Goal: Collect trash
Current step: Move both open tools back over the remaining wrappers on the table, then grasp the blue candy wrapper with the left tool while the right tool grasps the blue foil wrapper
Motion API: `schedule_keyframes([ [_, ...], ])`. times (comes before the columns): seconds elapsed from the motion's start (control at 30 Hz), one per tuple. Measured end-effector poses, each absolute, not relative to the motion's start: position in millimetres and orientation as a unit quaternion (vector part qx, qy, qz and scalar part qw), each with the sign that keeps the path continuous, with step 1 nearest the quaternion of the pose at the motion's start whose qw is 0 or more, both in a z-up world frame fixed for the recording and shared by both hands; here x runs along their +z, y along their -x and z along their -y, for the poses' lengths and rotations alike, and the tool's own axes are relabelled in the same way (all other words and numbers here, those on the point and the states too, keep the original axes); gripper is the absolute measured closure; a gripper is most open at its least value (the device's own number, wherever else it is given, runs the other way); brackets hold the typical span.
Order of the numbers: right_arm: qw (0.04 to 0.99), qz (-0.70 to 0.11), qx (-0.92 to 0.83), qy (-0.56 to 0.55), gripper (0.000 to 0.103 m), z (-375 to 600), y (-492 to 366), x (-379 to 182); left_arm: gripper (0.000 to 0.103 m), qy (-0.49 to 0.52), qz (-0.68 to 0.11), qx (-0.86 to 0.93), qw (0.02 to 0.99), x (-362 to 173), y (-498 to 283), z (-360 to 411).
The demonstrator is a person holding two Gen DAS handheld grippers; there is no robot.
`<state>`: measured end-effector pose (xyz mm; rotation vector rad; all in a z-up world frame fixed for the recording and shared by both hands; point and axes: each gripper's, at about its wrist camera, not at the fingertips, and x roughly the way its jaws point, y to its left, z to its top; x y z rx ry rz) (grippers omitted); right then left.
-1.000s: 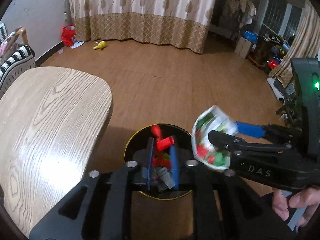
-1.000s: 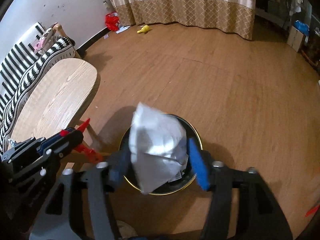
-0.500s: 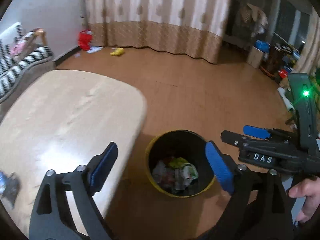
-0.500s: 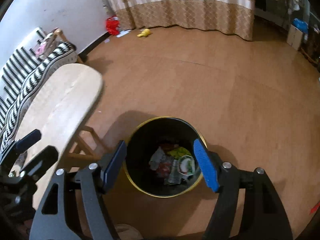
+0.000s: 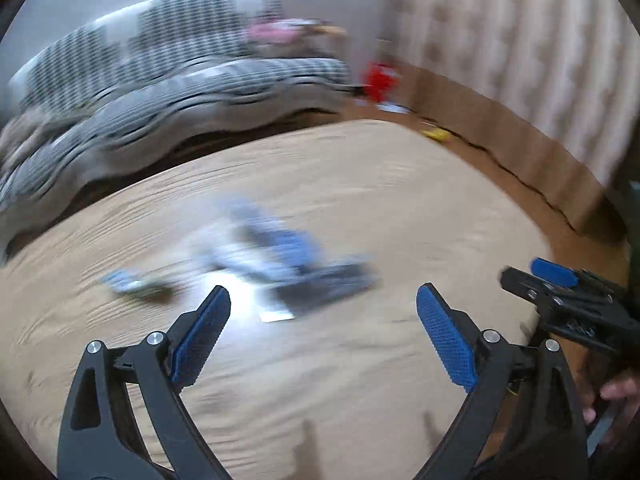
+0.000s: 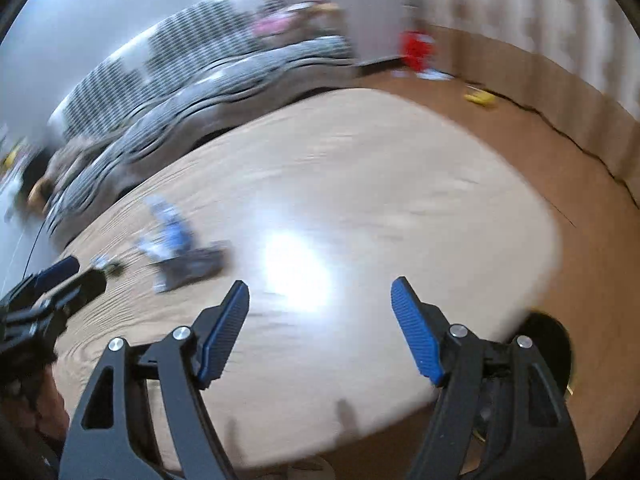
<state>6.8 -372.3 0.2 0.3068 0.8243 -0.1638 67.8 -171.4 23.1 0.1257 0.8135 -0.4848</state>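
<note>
Both views are blurred by motion. On the light wooden table (image 5: 400,208) lies a crumpled blue and white wrapper (image 5: 280,256) with a dark piece beside it, and a small scrap (image 5: 132,284) lies further left. My left gripper (image 5: 322,296) hovers just short of the wrapper, its jaws opening with nothing between them. My right gripper (image 6: 320,284) is over bare tabletop to the right of the wrapper (image 6: 172,240), its jaws also opening and empty. The black bin (image 6: 556,344) with a yellow rim peeks out past the table's right edge.
A black-and-white striped sofa (image 5: 180,92) runs behind the table. A red bag (image 6: 416,50) and a yellow toy (image 6: 482,98) lie on the wooden floor by the patterned curtain (image 5: 520,60). A hand (image 5: 616,396) holds the right gripper's handle.
Both grippers let their trash fall into the bin, opened wide, then swung left from over the bin to over the table, where the wrappers are now in view.
</note>
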Motion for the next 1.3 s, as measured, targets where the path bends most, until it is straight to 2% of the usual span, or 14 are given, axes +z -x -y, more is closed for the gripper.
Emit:
schedule_keyframes([
  [0.2,0.904,-0.416,0.002,-0.095,0.032,277.4,-72.1,-1.4,0.012,0.009,-0.41,-0.132,0.903,10.0,-98.8,48.3],
  [0.4,0.907,-0.417,0.009,-0.065,0.032,246.5,-120.6,-8.6,0.012,0.041,-0.433,-0.087,0.896,-9.1,-115.8,-5.9],
  [0.57,0.899,-0.435,-0.003,-0.057,0.032,249.3,-158.9,-30.8,0.012,0.048,-0.446,-0.085,0.89,-27.0,-146.9,-5.4],
  [0.77,0.888,-0.451,-0.017,-0.082,0.032,271.0,-184.4,-56.0,0.012,0.02,-0.441,-0.093,0.892,-41.8,-177.5,33.4],
  [0.97,0.886,-0.457,-0.017,-0.082,0.038,275.3,-193.4,-68.5,0.012,0.03,-0.457,-0.083,0.885,-58.5,-201.5,54.3],
  [1.07,0.887,-0.455,-0.015,-0.077,0.054,274.7,-194.4,-67.9,0.012,0.027,-0.461,-0.075,0.884,-66.3,-209.6,61.4],
  [1.1,0.887,-0.455,-0.012,-0.074,0.067,273.3,-194.0,-67.6,0.012,0.019,-0.463,-0.074,0.883,-69.5,-210.9,64.7],
  [1.13,0.887,-0.456,-0.01,-0.072,0.071,272.1,-193.4,-67.4,0.012,0.01,-0.462,-0.074,0.884,-71.7,-210.7,67.4],
  [1.2,0.887,-0.456,-0.005,-0.068,0.073,270.1,-191.6,-67.3,0.019,-0.007,-0.456,-0.078,0.887,-71.6,-207.9,71.7],
  [1.27,0.89,-0.452,-0.004,-0.064,0.074,269.6,-188.9,-64.4,0.057,-0.007,-0.452,-0.087,0.888,-68.5,-204.9,72.7],
  [1.3,0.891,-0.449,-0.003,-0.063,0.074,269.4,-187.7,-62.7,0.064,0.006,-0.457,-0.095,0.884,-66.3,-204.1,71.5],
])
